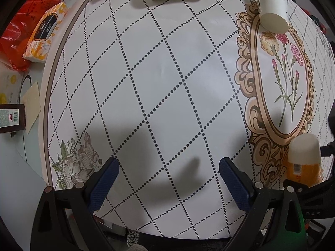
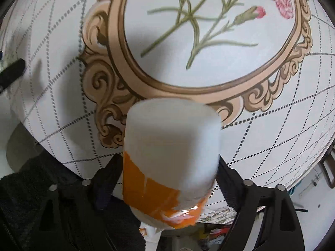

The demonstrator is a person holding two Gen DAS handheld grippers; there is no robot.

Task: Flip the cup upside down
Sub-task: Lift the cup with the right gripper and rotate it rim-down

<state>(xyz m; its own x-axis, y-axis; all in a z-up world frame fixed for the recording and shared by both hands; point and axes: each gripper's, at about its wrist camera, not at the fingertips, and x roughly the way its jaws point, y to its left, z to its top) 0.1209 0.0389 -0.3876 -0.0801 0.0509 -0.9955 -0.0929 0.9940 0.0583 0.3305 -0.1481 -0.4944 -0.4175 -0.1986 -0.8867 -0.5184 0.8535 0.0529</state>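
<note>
Right gripper (image 2: 167, 179): fingers pinching the orange-and-white paper cup (image 2: 170, 156) low in the right wrist frame, closed base facing the camera, blurred.
Cup position: held above the near edge of the tablecloth (image 2: 272, 125), seemingly mid-turn.
Doing it well: I'd keep the squeeze light, finish the roll over the ornate floral medallion (image 2: 209, 41), then lower until the rim sits flat before letting go.
Left gripper (image 1: 169, 179): fingers spread wide, holding nothing, low in its frame.
Cup contents: can't tell; mouth hidden.
Far cups: three white paper cups (image 1: 272, 8) at the upper edge of the left wrist frame, insides not visible.
Upper left: tissue pack (image 1: 45, 31).
</note>
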